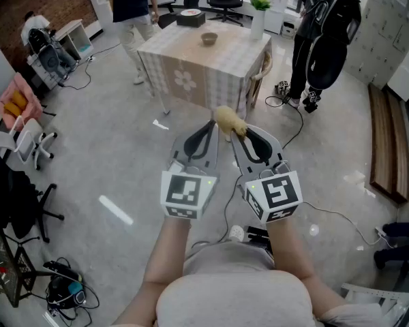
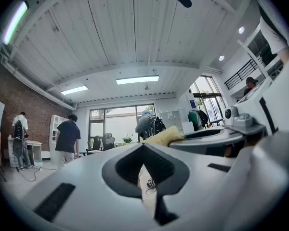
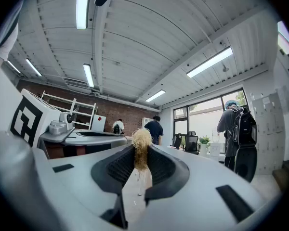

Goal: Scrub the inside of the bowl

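Observation:
A small brown bowl (image 1: 209,39) stands on a table with a checked cloth (image 1: 191,70), well ahead of both grippers. I hold both grippers level and side by side above the floor. The left gripper (image 1: 209,126) is shut with nothing between its jaws (image 2: 143,147). My right gripper (image 1: 237,135) is shut on a yellowish fibrous scrubber (image 1: 228,120), which sticks out past its tips. The right gripper view shows the scrubber (image 3: 141,146) pinched between the jaws of the right gripper (image 3: 139,161). The left gripper view shows the scrubber (image 2: 164,135) just to the right.
On the table are also a black box (image 1: 191,18) and a white vase with a plant (image 1: 258,18). A person in a dark shirt (image 1: 131,2) stands at its far left, and a person in black with a backpack (image 1: 324,43) at its right. Cables (image 1: 296,125) cross the floor; a wooden bench (image 1: 387,148) lies right.

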### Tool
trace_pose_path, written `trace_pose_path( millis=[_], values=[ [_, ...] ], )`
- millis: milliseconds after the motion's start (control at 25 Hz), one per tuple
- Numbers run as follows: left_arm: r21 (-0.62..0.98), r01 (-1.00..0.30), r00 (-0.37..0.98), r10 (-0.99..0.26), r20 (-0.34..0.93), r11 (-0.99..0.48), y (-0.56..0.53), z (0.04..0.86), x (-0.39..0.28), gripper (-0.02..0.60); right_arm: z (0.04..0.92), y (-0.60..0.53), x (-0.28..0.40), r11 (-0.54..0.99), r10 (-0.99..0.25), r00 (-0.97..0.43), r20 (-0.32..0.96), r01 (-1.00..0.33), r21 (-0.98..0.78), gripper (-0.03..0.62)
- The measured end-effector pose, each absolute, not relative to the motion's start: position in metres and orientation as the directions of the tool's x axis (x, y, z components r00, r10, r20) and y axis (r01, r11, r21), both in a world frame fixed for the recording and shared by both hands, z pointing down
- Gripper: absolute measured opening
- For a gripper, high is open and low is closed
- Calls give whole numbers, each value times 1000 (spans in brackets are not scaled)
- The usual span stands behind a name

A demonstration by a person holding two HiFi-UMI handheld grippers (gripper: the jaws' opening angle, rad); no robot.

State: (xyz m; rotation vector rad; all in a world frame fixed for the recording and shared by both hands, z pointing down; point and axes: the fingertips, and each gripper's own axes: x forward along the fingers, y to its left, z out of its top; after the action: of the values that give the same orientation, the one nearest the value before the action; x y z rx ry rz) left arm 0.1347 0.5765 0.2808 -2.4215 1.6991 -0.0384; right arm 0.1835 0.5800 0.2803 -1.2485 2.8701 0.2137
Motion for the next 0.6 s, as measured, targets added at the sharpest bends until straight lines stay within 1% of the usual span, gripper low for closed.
trace_pose_path(
  millis=[280, 600],
  values=[
    [-156, -934, 340, -935, -100, -322, 559, 281, 162, 12, 282, 564, 209, 684, -717, -694, -62, -718, 126, 78],
    [-125, -954, 287, -952, -103, -274, 545, 289, 194, 12, 290, 551, 240, 716, -685, -727, -46, -684, 140, 77]
  ],
)
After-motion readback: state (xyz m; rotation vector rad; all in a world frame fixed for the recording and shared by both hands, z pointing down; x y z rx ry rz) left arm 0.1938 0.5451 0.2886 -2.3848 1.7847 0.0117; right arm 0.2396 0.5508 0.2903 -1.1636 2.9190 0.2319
